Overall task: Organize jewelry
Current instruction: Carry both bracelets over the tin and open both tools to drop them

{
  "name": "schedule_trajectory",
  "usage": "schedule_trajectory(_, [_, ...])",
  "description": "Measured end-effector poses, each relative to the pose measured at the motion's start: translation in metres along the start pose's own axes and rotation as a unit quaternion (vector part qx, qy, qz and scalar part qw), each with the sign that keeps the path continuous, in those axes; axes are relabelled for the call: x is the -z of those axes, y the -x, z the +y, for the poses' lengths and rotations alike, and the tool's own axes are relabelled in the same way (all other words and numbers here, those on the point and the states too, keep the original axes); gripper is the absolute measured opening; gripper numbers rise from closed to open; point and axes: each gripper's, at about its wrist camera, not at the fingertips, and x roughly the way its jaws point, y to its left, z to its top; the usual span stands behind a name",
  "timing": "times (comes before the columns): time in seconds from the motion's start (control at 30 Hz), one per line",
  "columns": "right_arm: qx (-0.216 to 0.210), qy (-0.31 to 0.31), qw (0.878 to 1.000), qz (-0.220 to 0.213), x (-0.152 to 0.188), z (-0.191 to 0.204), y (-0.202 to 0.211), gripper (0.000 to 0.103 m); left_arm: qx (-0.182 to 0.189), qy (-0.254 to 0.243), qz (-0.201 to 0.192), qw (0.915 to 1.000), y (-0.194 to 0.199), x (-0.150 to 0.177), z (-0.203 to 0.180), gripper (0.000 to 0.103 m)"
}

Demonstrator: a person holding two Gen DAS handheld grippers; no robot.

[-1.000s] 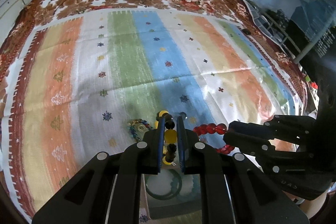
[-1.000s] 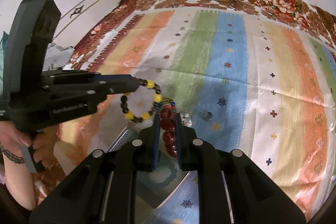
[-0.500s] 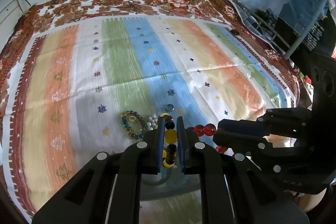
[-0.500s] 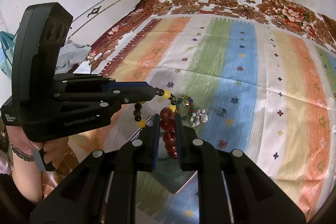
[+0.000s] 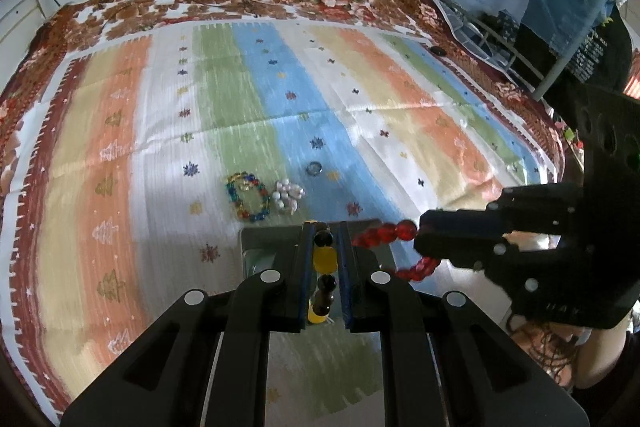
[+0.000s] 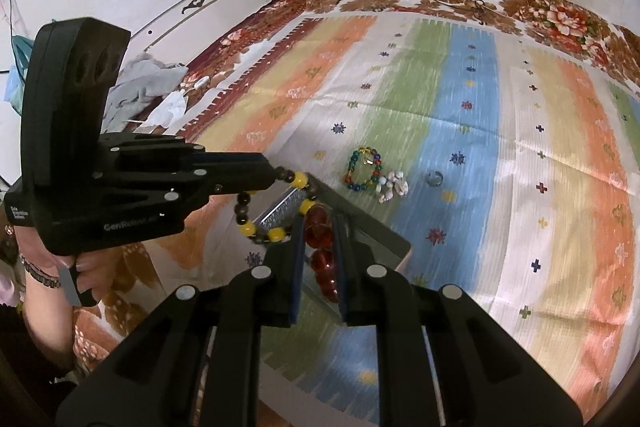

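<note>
Ahead, multicoloured bracelet, white beads, ring on striped cloth; each hand-held gripper clamping its own bracelet.

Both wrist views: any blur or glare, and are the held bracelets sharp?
Left wrist view: cloth streaked by motion blur, yellow-and-black bracelet in the left gripper sharp, fisheye bending at the edges. Right wrist view: same streaking on the cloth, red bracelet in the right gripper sharp; no strong glare in either.
</note>
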Motion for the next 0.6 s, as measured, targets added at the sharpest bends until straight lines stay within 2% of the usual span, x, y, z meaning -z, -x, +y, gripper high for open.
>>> schedule_trajectory(0.27, [0.001,0.019,1.0,0.02,0.004,0.005,-0.008,0.015,0.0,-0.002,0.0,1.0,0.0,0.004,0.001,0.011])
schedule_trajectory(0.43, [0.01,0.031,0.999,0.022,0.005,0.009,-0.012,0.017,-0.016,-0.002,0.006,0.9998,-0.004,0.002,0.005,0.012])
schedule_trajectory(0.47, [0.011,0.029,0.999,0.021,0.005,0.008,-0.012,0.02,-0.02,0.003,0.007,0.9998,-0.005,0.001,0.007,0.018])
schedule_trajectory(0.53, [0.011,0.022,0.999,0.022,0.004,0.005,-0.014,0.026,-0.021,0.005,0.006,0.9998,-0.004,0.0,0.009,0.024])
schedule_trajectory(0.6, [0.014,0.019,0.999,0.025,0.003,0.003,-0.015,0.026,-0.022,0.011,0.006,0.9997,-0.004,-0.002,0.013,0.024])
